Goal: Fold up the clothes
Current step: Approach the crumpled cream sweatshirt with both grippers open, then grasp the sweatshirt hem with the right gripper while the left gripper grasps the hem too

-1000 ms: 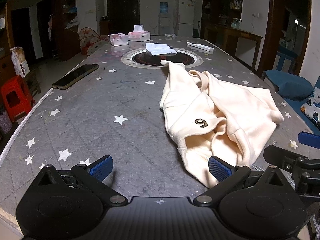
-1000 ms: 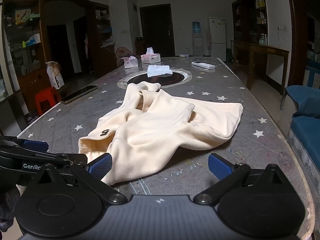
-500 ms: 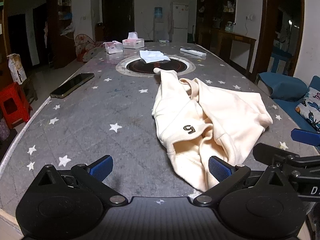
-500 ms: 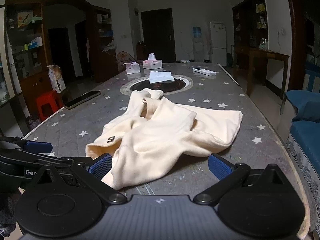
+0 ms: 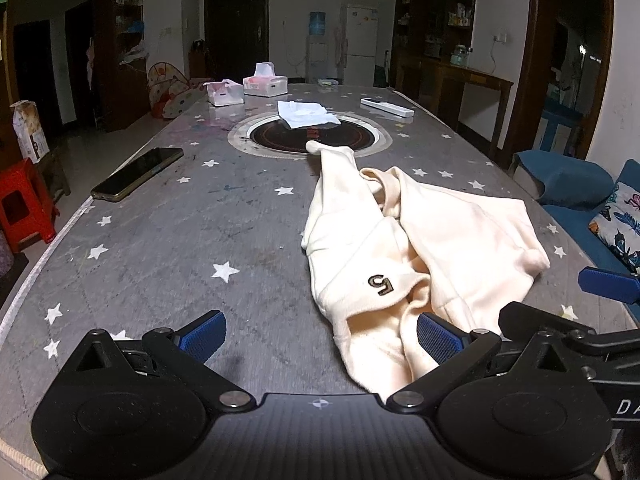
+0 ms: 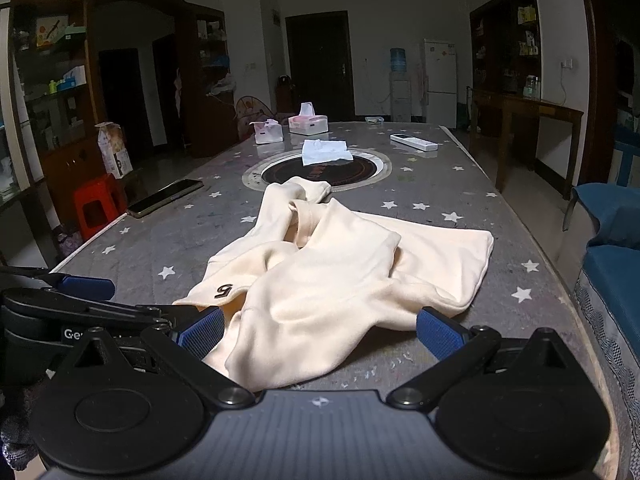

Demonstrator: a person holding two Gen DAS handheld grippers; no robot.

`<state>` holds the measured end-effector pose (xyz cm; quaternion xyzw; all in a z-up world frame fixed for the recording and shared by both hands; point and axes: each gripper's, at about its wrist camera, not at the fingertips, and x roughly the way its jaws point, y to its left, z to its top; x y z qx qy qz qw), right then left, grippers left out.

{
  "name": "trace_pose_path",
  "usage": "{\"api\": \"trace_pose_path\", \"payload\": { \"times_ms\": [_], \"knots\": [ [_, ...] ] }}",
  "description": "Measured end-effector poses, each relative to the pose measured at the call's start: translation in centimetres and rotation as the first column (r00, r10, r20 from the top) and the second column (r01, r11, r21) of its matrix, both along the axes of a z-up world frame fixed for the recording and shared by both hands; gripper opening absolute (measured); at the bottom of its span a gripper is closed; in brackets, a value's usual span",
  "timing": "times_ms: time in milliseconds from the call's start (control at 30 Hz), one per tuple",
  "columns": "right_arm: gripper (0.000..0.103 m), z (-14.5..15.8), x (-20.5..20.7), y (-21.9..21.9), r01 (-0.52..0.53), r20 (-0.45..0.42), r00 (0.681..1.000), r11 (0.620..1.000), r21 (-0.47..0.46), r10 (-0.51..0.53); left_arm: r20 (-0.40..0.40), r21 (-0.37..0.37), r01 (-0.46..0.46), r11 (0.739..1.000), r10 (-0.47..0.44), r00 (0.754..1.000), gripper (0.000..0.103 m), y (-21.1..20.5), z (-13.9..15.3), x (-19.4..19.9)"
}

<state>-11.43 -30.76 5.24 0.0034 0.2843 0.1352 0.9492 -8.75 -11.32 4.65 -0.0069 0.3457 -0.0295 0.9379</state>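
A cream garment (image 5: pixel 424 248) with a dark "5" patch lies crumpled on the grey star-patterned table (image 5: pixel 180 240); it also shows in the right wrist view (image 6: pixel 340 280). My left gripper (image 5: pixel 320 334) is open and empty at the table's near edge, its right finger beside the garment's near hem. My right gripper (image 6: pixel 320 332) is open and empty, its jaws either side of the garment's near hem, above it. Each gripper shows at the edge of the other's view.
A phone (image 5: pixel 138 172) lies at the table's left edge. A round black hob (image 5: pixel 310 138) with a white cloth (image 5: pixel 306 114) sits mid-table. Two tissue boxes (image 5: pixel 264 84) and a white remote (image 5: pixel 386 107) lie at the far end. A red stool (image 5: pixel 24 200) stands left; a blue sofa (image 6: pixel 616 264) stands right.
Both grippers have drawn back and risen a little from the garment; the view tilts up. The garment has not moved. Both stay open.
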Motion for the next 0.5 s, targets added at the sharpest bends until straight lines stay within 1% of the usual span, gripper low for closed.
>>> {"api": "trace_pose_path", "payload": {
  "times_ms": [500],
  "knots": [
    [0.103, -0.2, 2.5, -0.4, 0.01, -0.041, 0.999, 1.0, 0.021, -0.009, -0.041, 0.01, -0.003, 1.0, 0.004, 0.999, 0.103, -0.4, -0.2, 2.4]
  ]
}}
